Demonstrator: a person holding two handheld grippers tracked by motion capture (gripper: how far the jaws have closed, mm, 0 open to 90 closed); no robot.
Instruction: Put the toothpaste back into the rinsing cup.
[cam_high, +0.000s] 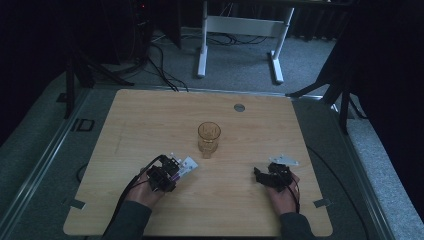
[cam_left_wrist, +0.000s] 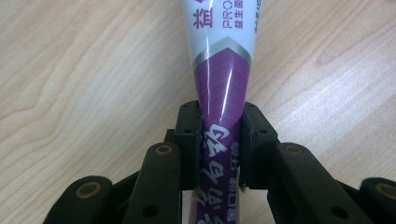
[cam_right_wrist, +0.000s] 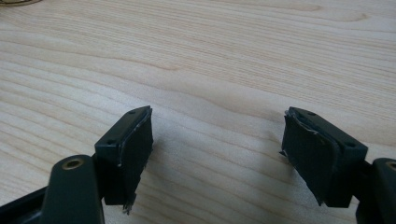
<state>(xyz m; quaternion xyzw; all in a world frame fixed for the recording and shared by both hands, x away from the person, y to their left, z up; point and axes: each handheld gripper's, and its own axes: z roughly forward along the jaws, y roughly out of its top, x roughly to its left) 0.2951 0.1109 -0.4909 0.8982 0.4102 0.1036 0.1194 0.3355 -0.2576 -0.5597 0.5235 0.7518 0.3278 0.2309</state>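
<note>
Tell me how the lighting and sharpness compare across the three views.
High view: dim and murky, dark surroundings, the amber plastic cup small but legible. Left gripper view: bright, a glare streak runs along the purple-and-white toothpaste tube; near jaws slightly soft. Right gripper view: evenly lit, light wooden table grain sharp, soft shadows beneath the jaws.

The whole table (cam_high: 150, 115) is overlooked from above, while its wood is viewed closely along each gripper's jaws.

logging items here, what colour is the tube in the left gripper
The tube is purple and white with a silver chevron band, seen best in the left gripper view.
</note>
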